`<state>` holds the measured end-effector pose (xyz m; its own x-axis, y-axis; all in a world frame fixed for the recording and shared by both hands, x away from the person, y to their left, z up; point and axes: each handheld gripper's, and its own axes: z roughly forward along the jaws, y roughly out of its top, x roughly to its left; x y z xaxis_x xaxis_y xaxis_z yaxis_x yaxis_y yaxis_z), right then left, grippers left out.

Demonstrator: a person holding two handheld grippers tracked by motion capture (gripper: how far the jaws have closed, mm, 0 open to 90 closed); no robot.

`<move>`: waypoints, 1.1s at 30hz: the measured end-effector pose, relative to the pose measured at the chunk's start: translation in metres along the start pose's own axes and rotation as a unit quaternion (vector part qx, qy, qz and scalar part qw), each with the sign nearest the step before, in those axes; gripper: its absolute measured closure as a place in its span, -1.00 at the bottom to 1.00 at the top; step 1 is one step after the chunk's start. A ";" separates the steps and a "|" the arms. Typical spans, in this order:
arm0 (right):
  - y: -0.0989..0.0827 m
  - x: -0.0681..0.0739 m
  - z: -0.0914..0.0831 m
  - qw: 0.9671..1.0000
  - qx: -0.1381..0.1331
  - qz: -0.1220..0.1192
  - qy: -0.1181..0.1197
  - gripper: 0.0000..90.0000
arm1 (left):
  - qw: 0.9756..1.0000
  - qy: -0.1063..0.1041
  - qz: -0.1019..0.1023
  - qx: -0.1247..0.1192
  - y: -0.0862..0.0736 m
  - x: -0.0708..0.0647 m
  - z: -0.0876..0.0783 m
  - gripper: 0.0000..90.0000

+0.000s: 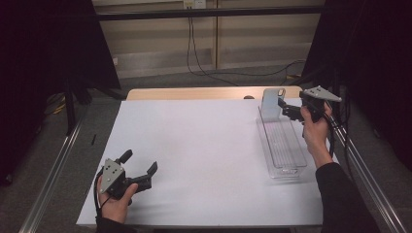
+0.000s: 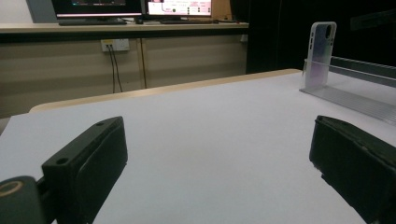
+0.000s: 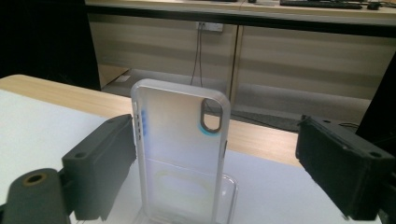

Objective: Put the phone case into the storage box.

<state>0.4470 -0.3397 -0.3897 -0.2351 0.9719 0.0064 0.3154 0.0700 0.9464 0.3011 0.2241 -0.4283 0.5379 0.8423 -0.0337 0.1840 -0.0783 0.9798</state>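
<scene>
A translucent phone case stands upright at the far end of a long clear plastic holder on the right of the white table. My right gripper is open, with its jaws on either side of the case. In the right gripper view the left jaw sits close against the case's edge and the right jaw stands well off it. My left gripper rests open near the table's front left corner with nothing between its jaws. The left gripper view has the case and the holder far off at the right.
A white sheet covers the table, and a wooden strip shows along its far edge. Metal rails run along both sides. Cables hang on the back wall, and black curtains flank the table.
</scene>
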 end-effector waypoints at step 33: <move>-0.015 0.005 -0.048 0.999 -0.044 -0.007 0.020 -1.00 | 1.000 -0.014 0.000 -0.002 -0.001 -0.007 -0.002 -0.90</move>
<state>0.3968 -0.3471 -0.3882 -0.2756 0.9613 0.0050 0.2311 0.0612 0.9710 0.2953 0.2193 -0.4283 0.5613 0.8266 -0.0397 0.1807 -0.0756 0.9806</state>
